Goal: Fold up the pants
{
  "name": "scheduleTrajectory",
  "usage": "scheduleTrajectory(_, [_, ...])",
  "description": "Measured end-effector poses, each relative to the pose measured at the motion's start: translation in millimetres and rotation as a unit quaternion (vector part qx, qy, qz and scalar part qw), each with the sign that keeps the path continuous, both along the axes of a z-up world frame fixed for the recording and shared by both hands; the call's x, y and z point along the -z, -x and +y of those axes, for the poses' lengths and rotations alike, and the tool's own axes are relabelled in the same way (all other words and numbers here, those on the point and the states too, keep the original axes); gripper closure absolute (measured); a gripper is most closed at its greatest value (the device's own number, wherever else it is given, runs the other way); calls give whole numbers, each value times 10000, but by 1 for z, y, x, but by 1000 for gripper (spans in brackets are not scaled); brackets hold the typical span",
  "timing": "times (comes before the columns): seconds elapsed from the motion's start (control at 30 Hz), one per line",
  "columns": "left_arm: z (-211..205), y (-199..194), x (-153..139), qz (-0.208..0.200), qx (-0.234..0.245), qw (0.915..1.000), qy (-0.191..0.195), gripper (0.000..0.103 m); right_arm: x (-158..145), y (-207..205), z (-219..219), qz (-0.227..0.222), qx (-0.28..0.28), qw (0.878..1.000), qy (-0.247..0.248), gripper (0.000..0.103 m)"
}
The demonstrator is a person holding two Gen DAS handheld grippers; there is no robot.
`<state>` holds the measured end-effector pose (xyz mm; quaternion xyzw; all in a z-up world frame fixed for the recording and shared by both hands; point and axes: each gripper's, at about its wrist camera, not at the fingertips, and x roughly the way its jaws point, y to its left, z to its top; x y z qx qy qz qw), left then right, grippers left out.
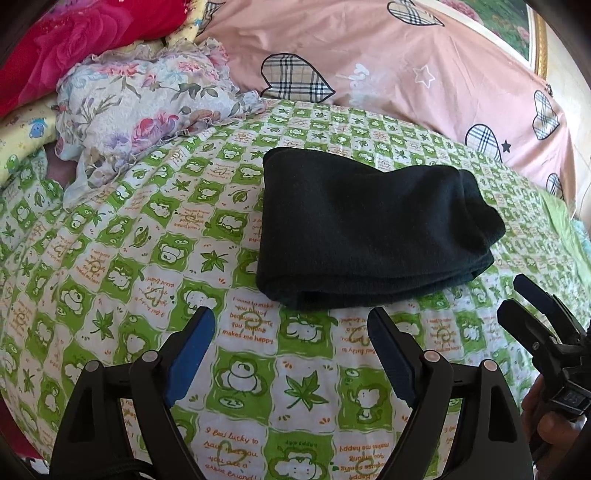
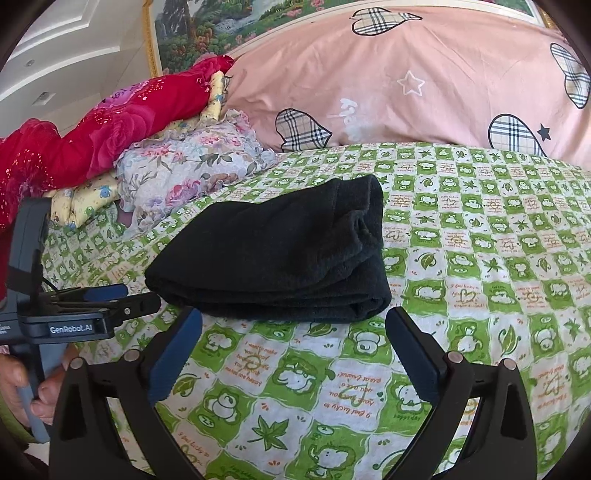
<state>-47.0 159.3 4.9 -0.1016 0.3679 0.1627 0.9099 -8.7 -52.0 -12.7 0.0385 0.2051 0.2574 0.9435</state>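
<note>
The black pants (image 1: 369,229) lie folded into a thick, compact bundle on the green-and-white patterned bedsheet (image 1: 147,258). They also show in the right wrist view (image 2: 280,251). My left gripper (image 1: 291,321) is open and empty, just short of the bundle's near edge. My right gripper (image 2: 293,321) is open and empty, also just in front of the bundle. The right gripper shows at the right edge of the left wrist view (image 1: 535,306), and the left gripper shows at the left of the right wrist view (image 2: 122,295). Neither touches the pants.
A pink quilt with plaid hearts (image 1: 406,66) lies along the back of the bed. A floral cloth (image 1: 140,107), a red blanket (image 1: 74,48) and a yellow cloth (image 1: 22,136) are heaped at the back left. A framed picture (image 2: 229,22) hangs behind.
</note>
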Motion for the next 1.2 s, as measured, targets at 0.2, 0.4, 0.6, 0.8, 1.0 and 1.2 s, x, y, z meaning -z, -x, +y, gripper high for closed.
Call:
scheduleTrajectory(0.2, [-3, 2, 1, 14, -100, 9998, -180, 18, 4, -1, -2, 36, 27, 10000, -78, 3])
scheduleTrajectory(0.4, [-11, 3, 2, -37, -60, 9991, -419, 17, 8, 3, 9, -46, 170, 9996, 226, 3])
scheduleTrajectory(0.6, [-18, 2, 7, -70, 70, 9980, -629, 15, 11, 6, 22, -148, 125, 9979, 611, 2])
scheduleTrajectory(0.8, [-20, 1, 16, -119, 174, 9972, -717, 14, 13, 4, 20, -102, 117, 9982, 586, 2])
scheduleTrajectory(1.0, [-18, -1, 22, -104, 183, 9973, -700, 14, 14, 2, 20, -29, 93, 9986, 521, 1])
scheduleTrajectory(1.2, [-19, -1, 23, -172, 210, 9972, -701, 14, 14, 2, 19, -6, 90, 9988, 478, 1])
